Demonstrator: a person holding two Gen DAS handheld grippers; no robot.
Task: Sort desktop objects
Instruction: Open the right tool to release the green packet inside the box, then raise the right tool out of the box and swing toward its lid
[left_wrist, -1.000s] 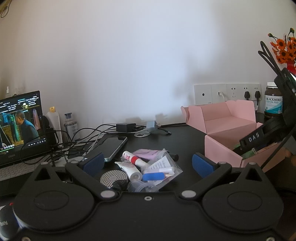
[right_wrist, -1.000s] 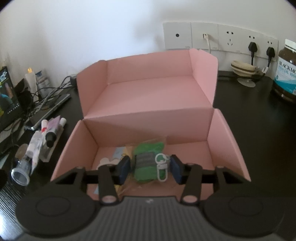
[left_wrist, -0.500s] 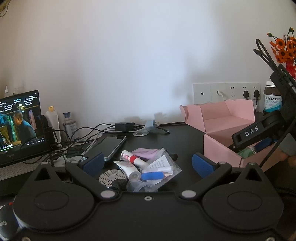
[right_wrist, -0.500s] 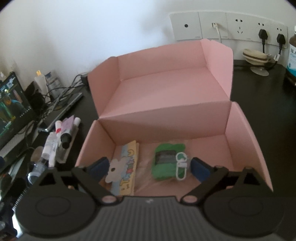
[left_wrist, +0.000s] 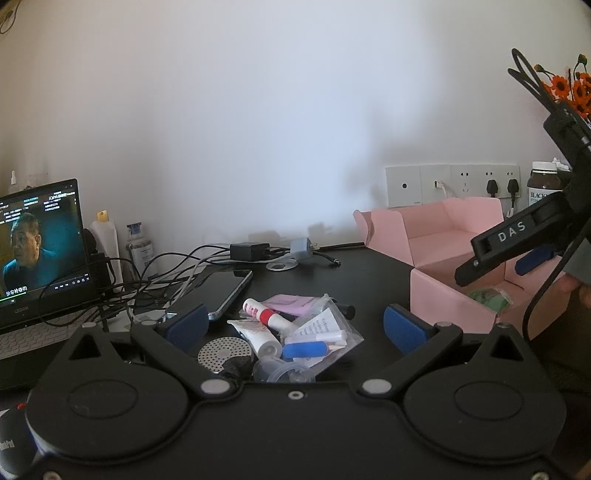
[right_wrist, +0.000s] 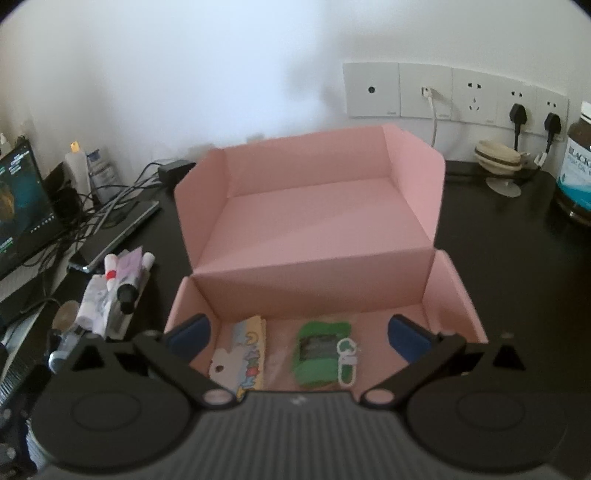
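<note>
An open pink box (right_wrist: 314, 221) stands on the black desk; it also shows at the right of the left wrist view (left_wrist: 439, 291). Inside lie a green bagged item with a clip (right_wrist: 319, 354) and a cartoon card (right_wrist: 245, 354). My right gripper (right_wrist: 297, 334) is open and empty above the box's front; it also shows in the left wrist view (left_wrist: 517, 247). My left gripper (left_wrist: 295, 326) is open and empty above a pile of small tubes and a clear bag (left_wrist: 295, 332). The pile also lies left of the box in the right wrist view (right_wrist: 110, 291).
A phone (left_wrist: 218, 291), tangled cables (left_wrist: 147, 277) and a charger (left_wrist: 249, 251) lie behind the pile. A laptop (left_wrist: 37, 243) and bottles (left_wrist: 107, 240) stand at the left. A supplement jar (right_wrist: 576, 177), a wall socket strip (right_wrist: 454, 96) and orange flowers (left_wrist: 572, 88) are at the right.
My right gripper opened, released the green bagged item into the box, and pulled back and up. My left gripper stayed nearly still.
</note>
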